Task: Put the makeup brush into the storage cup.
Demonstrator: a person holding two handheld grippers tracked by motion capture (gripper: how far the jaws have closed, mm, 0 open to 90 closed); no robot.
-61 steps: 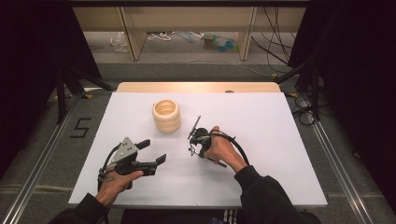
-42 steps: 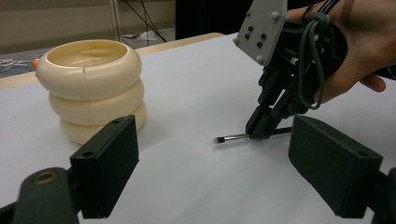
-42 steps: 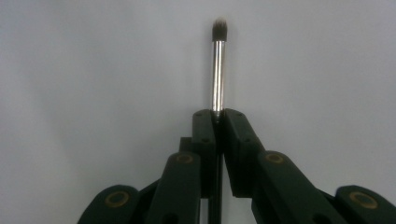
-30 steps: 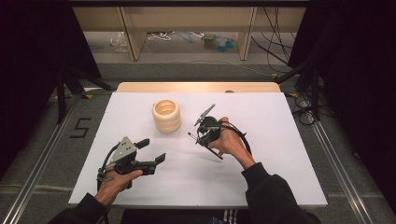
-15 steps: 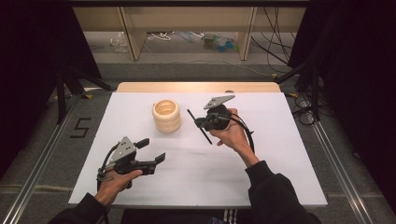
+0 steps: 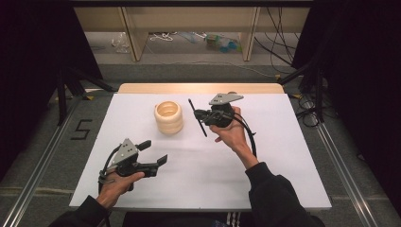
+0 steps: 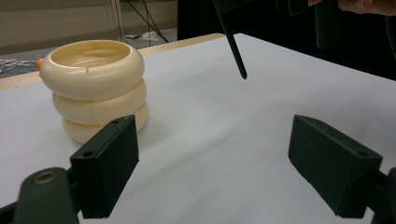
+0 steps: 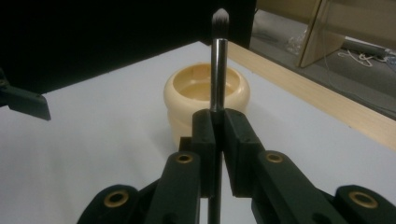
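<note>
Two hand-held grippers, one makeup brush, one ribbed cream pot.
Right hand-held gripper (image 6: 204,115) pinches the brush (image 8: 218,60) tight above the table (image 6: 283,156), right beside the pot (image 6: 168,116); left hand-held gripper (image 6: 153,152) sits near the front, jaws wide apart, holding nothing.

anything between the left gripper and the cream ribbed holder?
Nothing: in the high view, bare white table separates the open left gripper from the cream ribbed ring-stack holder.

White table (image 6: 283,156), wooden strip (image 6: 198,88) along its far edge, cables (image 6: 309,101) upper right, floor marking "5" (image 6: 81,129) at left
</note>
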